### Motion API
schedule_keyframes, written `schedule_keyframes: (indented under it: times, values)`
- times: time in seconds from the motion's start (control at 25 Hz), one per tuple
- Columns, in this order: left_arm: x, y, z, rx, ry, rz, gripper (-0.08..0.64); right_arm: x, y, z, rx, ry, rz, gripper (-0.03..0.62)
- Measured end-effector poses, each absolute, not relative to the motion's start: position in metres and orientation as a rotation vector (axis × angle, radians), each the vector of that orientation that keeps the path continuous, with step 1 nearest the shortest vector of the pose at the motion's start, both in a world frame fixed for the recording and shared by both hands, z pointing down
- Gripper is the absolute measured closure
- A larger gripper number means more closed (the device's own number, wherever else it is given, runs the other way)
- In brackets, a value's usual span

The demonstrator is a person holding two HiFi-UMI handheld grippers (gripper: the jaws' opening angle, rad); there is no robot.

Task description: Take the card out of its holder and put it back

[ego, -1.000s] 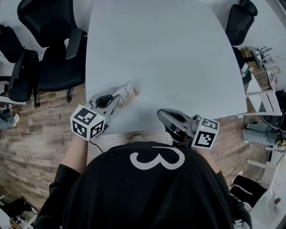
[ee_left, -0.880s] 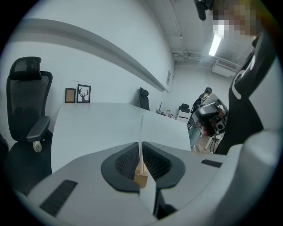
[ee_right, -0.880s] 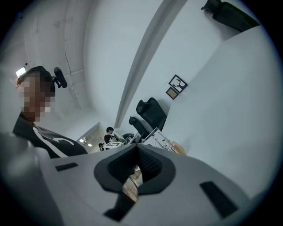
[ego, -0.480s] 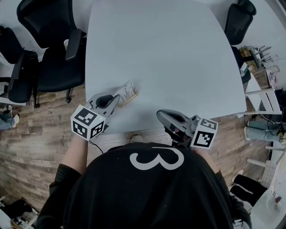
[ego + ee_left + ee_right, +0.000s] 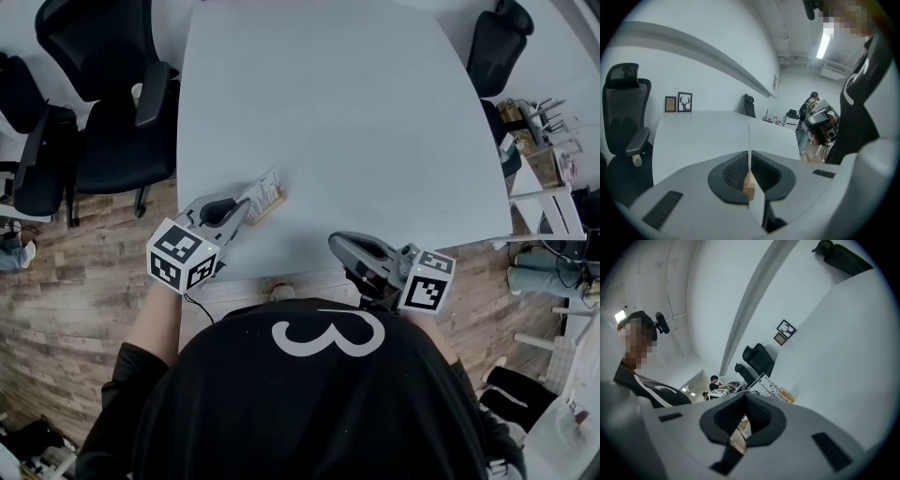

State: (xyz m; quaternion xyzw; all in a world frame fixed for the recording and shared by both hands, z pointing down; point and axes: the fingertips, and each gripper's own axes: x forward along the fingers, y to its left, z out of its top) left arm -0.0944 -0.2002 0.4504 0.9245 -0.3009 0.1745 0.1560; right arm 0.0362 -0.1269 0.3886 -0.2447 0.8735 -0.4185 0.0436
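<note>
So, big grey table (image 5: pixel 356 122) w/ both grippers at its near edge. L gripper (image 5: pixel 242 211) has its jaws squeezed tight on the thin white card (image 5: pixel 265 192), near the table's left side, w/ the little wood holder (image 5: pixel 273 208) along the card's edge. R gripper (image 5: pixel 337 242) is well apart from them, jaws pressed together, nothing in them.

Card (image 5: pixel 749 140) edge-on between hand-held gripper (image 5: pixel 750 165) jaws

black office chairs (image 5: pixel 111 141) flank a pale grey table (image 5: pixel 356 122) on wood-plank floor (image 5: pixel 56 309).
</note>
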Motion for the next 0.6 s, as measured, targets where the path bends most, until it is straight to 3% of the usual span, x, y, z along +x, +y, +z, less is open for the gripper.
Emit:
schedule_keyframes:
  times: [0.6]
  values:
    - [-0.100,-0.202,0.418,2.659,-0.890,0.425,0.535,0.034,-0.129,0.388,-0.704,2.665,-1.302,0.583]
